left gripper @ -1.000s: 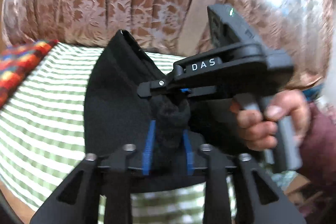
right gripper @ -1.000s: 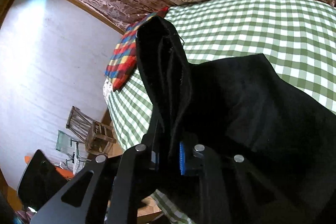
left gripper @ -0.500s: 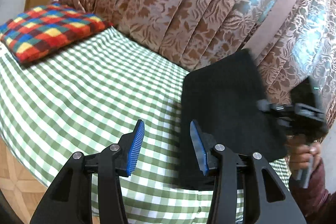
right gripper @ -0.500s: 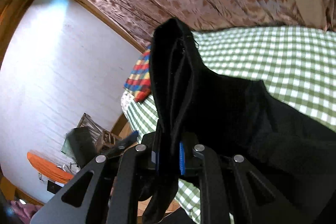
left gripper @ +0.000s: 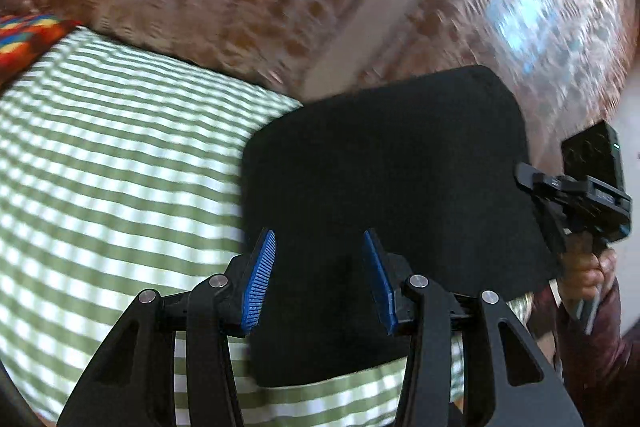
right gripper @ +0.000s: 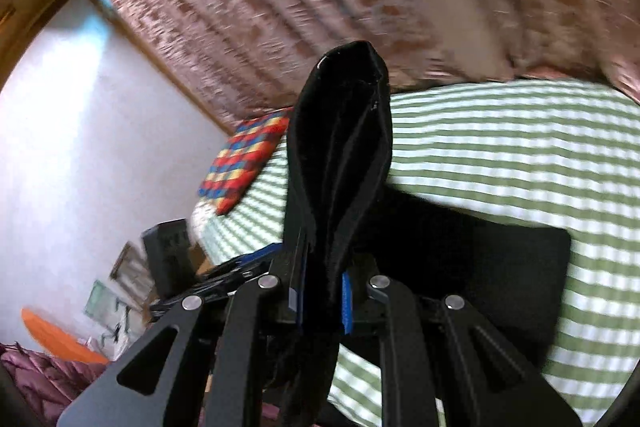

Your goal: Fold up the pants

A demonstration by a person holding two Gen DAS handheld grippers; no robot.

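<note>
Pants [left gripper: 384, 195] folded compact on bed [left gripper: 100, 155]. Right gripper [right gripper: 320, 301] pinches bunched edge at twelve o'clock; left gripper [left gripper: 318, 279] spread, empty. Final laydown remains.

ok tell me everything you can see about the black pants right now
The black pants are plain dark cloth that looks soft and matte, folded into a roughly rectangular panel on the green checked bedspread. One bunched, layered edge is lifted off the bed and pinched between the blue pads of the right gripper, standing up in a narrow fold. The left gripper is open above the panel, not gripping it.
</note>
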